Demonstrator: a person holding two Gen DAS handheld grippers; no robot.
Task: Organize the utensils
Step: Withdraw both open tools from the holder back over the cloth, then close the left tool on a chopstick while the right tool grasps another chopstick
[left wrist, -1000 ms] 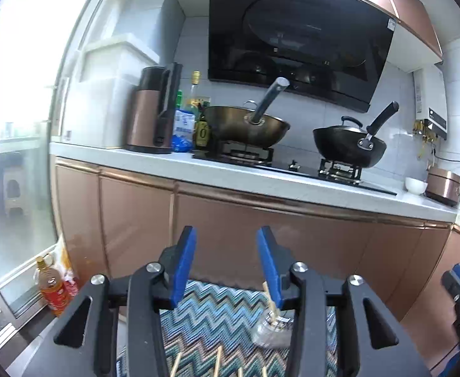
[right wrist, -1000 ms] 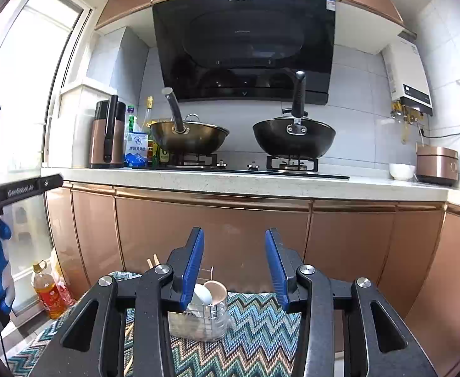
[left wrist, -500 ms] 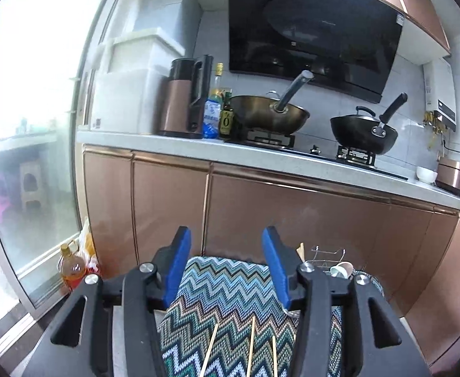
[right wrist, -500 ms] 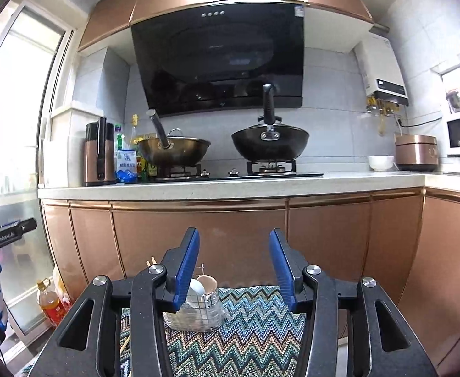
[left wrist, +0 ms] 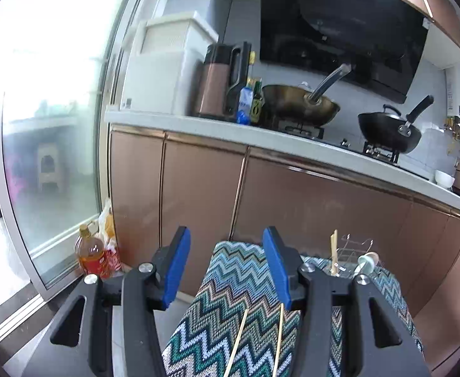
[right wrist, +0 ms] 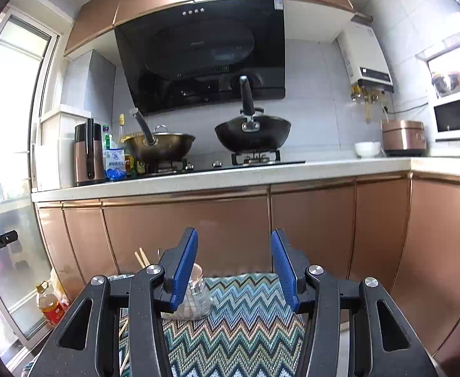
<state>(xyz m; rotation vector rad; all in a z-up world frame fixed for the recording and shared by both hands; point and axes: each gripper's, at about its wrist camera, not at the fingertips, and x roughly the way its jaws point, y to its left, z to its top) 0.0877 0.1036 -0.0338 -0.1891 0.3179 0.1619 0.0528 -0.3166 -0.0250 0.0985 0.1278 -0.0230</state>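
A table under a zigzag cloth [left wrist: 239,286] lies below both grippers. Two loose chopsticks [left wrist: 239,342] rest on the cloth just under my left gripper [left wrist: 226,235], which is open and holds nothing. Right of its right finger stands a wire utensil holder [left wrist: 354,251] with an upright chopstick [left wrist: 333,251] and a pale spoon [left wrist: 368,260] in it. In the right wrist view the holder [right wrist: 198,298] sits partly behind the left finger, with chopsticks [right wrist: 141,257] sticking up from it. My right gripper [right wrist: 234,235] is open and empty above the cloth [right wrist: 239,323].
Copper cabinet doors [right wrist: 311,226] close off the space right behind the table. The counter above carries two woks [right wrist: 252,132], a kettle [left wrist: 220,81] and bottles. An oil bottle [left wrist: 90,254] stands on the floor by the glass door at the left.
Both pairs of jaws stand a little wider. The left gripper has dropped and swung left, so the holder now shows right of its fingers. The right gripper's view has turned rightward.
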